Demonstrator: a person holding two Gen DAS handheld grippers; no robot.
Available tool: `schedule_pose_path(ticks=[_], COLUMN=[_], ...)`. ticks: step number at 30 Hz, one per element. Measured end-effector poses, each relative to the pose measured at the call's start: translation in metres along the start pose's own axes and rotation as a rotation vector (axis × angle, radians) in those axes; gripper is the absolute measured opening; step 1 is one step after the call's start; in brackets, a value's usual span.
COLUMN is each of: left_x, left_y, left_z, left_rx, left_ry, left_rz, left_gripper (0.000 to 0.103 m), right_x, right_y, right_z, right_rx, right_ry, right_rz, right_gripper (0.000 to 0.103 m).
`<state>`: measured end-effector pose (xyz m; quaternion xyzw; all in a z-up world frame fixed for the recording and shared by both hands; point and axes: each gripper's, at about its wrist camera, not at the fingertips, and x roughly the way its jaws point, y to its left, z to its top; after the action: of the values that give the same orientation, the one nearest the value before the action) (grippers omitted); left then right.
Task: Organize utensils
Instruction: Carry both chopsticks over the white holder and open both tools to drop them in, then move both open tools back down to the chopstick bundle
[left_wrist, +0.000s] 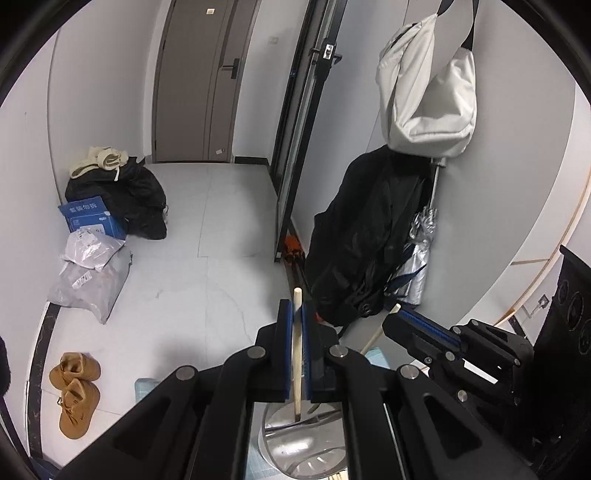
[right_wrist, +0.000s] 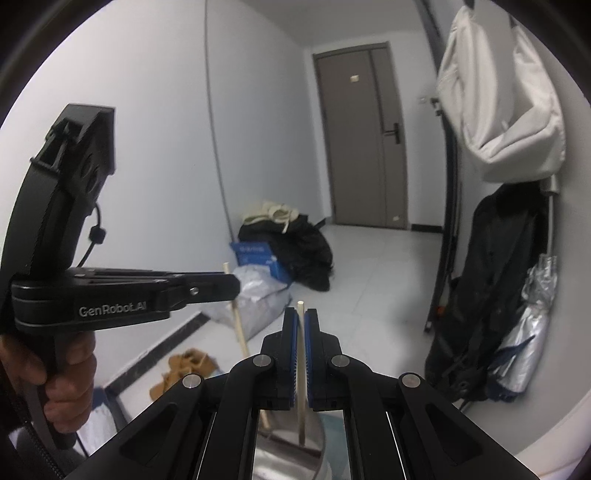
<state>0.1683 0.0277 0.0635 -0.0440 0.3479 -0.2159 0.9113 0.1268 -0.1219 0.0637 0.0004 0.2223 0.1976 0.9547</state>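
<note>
Wooden chopsticks (left_wrist: 296, 354) upright in both tools, over steel holder (left_wrist: 303, 443).

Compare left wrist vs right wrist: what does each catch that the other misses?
Left wrist only: the dark-framed glass door, and the pale mat edge.

Right wrist only: the hand gripping the left gripper's handle, and its printed side label.

Both: each gripper shut on a wooden stick, left gripper on the left stick, right gripper on the right stick, with their lower ends in the steel holder. Also the brown boots, grey door, white bag, black coat, silver umbrella.
</note>
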Motion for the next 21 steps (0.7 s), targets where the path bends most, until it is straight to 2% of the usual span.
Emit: schedule_pose_path(ticks=[6,10,12,14,16,18,19,21], left_x=[0.015,0.013,0.004,-0.005,-0.021,-0.032,-0.04,-0.052], left_y=[0.004,0.006,0.005,0.004,0.0,-0.003,-0.004,-0.008], left_z=[-0.013,-0.017,-0.018,-0.022,-0.027,-0.033,-0.036,-0.042], left_rx=[-0.023,-0.057,-0.067,-0.071,-0.079,-0.088,-0.093,-0.104], left_ry=[0.058,0.109,0.103,0.088,0.052,0.01,-0.013,-0.043], left_rz=[-0.015,-0.015,0.015,0.031,0.066,0.106,0.117,0.149], left_gripper=[0.002,0.002,0.003,0.013,0.043,0.063,0.068,0.071], right_x=[0.011,0.003,-0.004,-0.019,-0.032,-0.049,-0.057,-0.071], right_y=[0.0,-0.002,-0.005,-0.005,-0.005,-0.005,-0.005,-0.004], right_z=[-0.02,-0.027,-0.029,-0.033,-0.035,-0.037,-0.039,-0.041], right_rx=[0.025,0.058,0.078,0.095,0.109,0.127,0.138,0.161], right_ry=[0.06,0.071,0.07,0.049,0.029,0.0,-0.011,-0.024], right_rz=[0.059,0.081,0.074,0.059,0.047,0.032,0.021,0.006], right_gripper=[0.003,0.007,0.02,0.024,0.033,0.048,0.051,0.053])
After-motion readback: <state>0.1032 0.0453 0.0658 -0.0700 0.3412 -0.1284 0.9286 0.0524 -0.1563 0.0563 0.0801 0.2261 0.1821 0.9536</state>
